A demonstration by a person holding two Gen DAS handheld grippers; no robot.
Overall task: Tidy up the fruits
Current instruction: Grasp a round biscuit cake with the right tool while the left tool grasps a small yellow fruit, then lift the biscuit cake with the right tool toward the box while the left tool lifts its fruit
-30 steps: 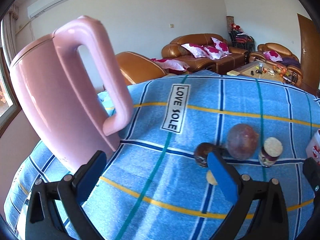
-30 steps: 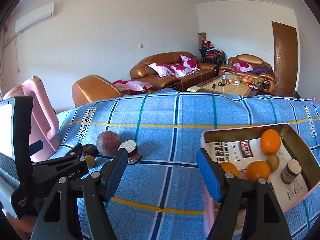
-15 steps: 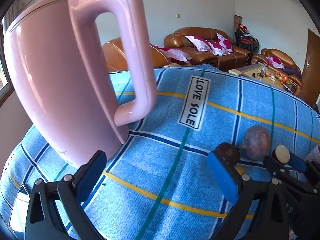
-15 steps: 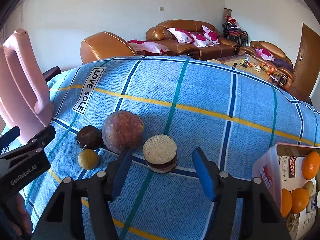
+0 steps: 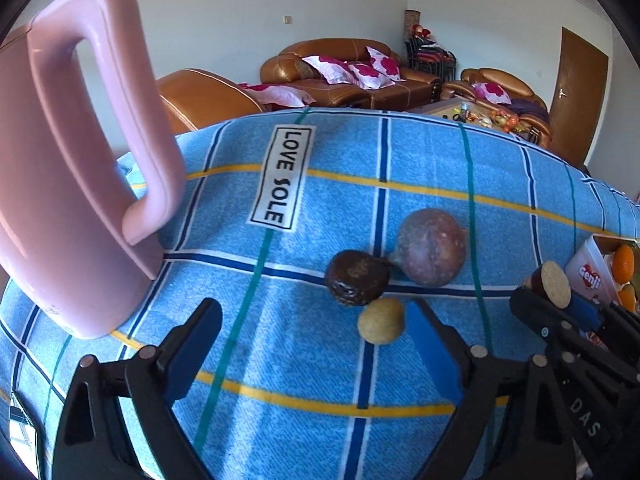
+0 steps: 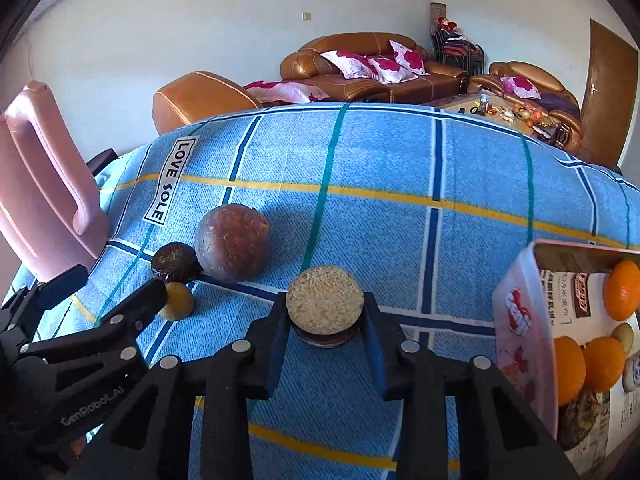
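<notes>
Brown cut fruit squeezed in right hand-held gripper, near pink tin holding oranges. Left hand-held gripper wide open, empty, beside small yellow fruit on table.

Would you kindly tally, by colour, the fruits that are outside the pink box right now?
Large reddish-purple round fruit: 1
Dark brown wrinkled fruit: 1
Small yellow-tan round fruit: 1
Dark cut fruit with a tan face, between the right gripper fingers: 1
Total: 4
</notes>
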